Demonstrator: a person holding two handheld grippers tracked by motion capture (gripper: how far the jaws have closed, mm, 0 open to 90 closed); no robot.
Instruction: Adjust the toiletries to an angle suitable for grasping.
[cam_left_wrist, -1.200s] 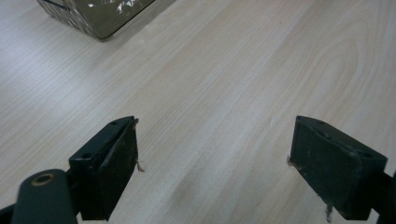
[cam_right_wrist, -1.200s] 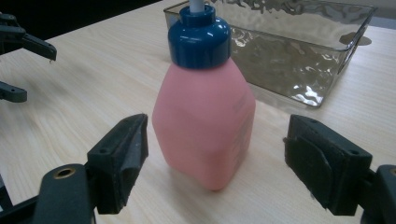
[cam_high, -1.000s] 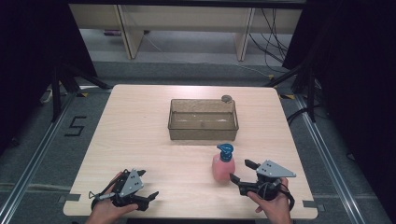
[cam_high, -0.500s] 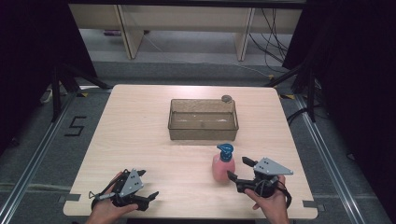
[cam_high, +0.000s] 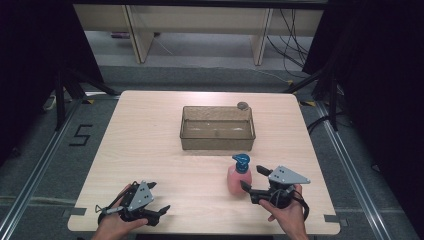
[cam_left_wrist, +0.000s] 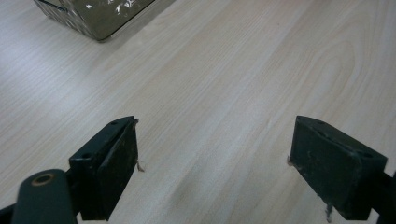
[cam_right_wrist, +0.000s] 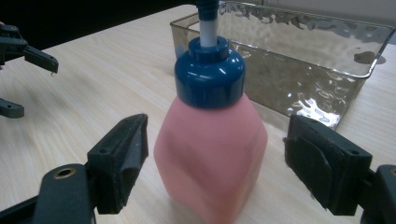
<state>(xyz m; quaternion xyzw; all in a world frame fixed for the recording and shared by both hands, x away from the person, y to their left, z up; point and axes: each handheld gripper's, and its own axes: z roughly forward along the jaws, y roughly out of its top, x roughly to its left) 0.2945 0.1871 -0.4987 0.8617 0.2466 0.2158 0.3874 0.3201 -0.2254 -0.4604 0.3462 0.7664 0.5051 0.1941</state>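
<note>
A pale wooden table (cam_high: 150, 135) carried a clear, smoky-tinted plastic bin (cam_high: 218, 128) standing near its middle, toward the far edge, with a small round grey object (cam_high: 242, 105) sitting just beyond the bin's far right corner. A pink pump bottle (cam_high: 239, 175) with a blue cap and pump head stood upright on the table in front of the bin, toward the right, near but apart from the bin's front wall. The right gripper (cam_high: 253, 178), held in the person's right hand (cam_high: 285, 212) at the near right edge of the table, pointed leftward at the bottle with its jaws spread wide. In the right gripper view, the bottle (cam_right_wrist: 212, 149) stood between the two black jaws, with a gap on each side, so neither pad touched it; the bin (cam_right_wrist: 299, 56) rose behind it and the tips of the other gripper showed at the far left. The left gripper (cam_high: 156, 200), held in the left hand (cam_high: 117, 225) at the near left edge of the table, rested low over the tabletop, well apart from the bottle. In the left gripper view its jaws stood wide apart over bare wood (cam_left_wrist: 224, 93), holding nothing, and a corner of the bin (cam_left_wrist: 98, 18) showed at the upper left.
</note>
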